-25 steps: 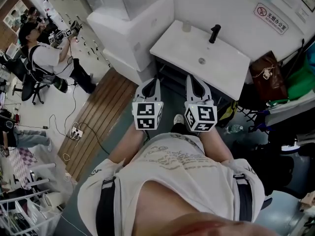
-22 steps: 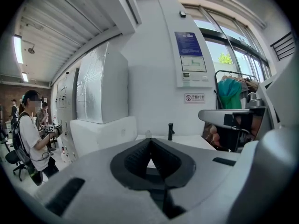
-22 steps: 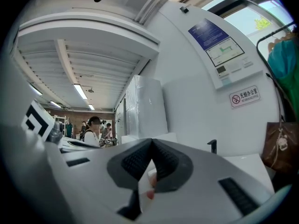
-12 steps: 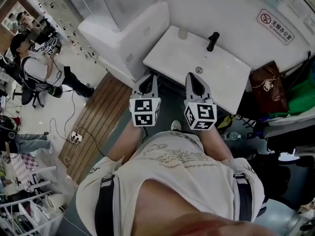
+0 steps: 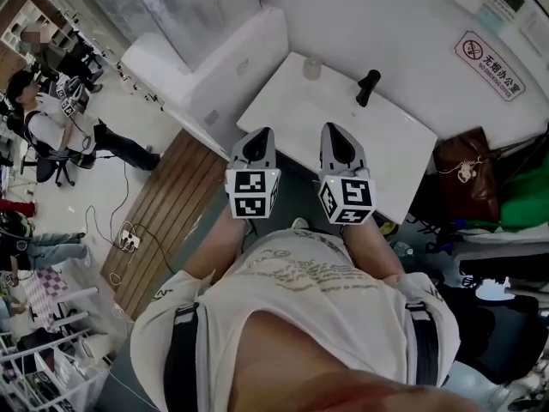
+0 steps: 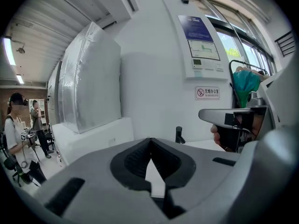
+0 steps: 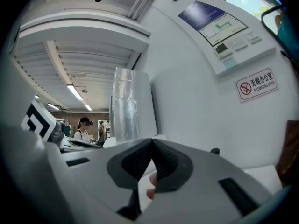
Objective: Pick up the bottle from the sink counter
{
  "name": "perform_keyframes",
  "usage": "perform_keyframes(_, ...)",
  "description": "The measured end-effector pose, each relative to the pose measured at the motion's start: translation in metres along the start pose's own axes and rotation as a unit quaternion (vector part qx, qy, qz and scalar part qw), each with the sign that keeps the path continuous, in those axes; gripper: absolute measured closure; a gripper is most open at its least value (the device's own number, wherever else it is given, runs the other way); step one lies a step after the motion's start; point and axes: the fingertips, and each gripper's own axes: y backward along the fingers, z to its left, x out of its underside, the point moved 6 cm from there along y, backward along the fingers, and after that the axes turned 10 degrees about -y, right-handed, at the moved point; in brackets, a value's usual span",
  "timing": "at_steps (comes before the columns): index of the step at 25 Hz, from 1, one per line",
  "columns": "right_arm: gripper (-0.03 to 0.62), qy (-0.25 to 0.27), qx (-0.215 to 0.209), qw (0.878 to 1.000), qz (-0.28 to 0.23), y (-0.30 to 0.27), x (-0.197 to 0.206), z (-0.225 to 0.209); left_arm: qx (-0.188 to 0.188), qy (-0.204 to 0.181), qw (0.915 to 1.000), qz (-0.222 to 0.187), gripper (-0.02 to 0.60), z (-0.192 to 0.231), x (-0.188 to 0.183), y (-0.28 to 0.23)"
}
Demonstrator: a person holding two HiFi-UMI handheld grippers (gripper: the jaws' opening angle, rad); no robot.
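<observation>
The left gripper [image 5: 260, 134] and right gripper [image 5: 333, 130] hang side by side over the near edge of the white table [image 5: 296, 114]. Each has its jaws clenched tip to tip with nothing between them. The bottle [image 5: 312, 69], small and pale, stands at the back of the table close to the wall [image 5: 369, 15], just left of the black tap [image 5: 367, 87] and well apart from both grippers. The left gripper view shows the tap beyond its closed jaws, and neither gripper view lets the bottle be made out.
</observation>
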Motion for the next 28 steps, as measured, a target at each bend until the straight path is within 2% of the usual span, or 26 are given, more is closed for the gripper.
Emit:
perform_keyframes(7,0.572,-0.009,0.002,1.000,0.008,-0.030,-0.003,-0.034,0.000,0.001,1.0000,0.007,0.560,-0.003,-0.007,-0.041)
perform_keyframes(14,0.572,-0.012,0.007,1.000,0.008,-0.049,-0.006,-0.050,0.010,-0.007,0.9998,0.017,0.560,0.000,-0.009,-0.071)
perform_keyframes(21,0.572,-0.014,0.034,0.999,0.005,-0.065,-0.007,-0.063,0.032,-0.013,0.9993,0.015,0.560,0.009,-0.012,-0.104)
perform_keyframes(28,0.572,-0.013,0.083,0.996,0.002,-0.096,-0.006,-0.076,0.077,-0.019,0.9968,0.009,0.560,0.029,-0.015,-0.149)
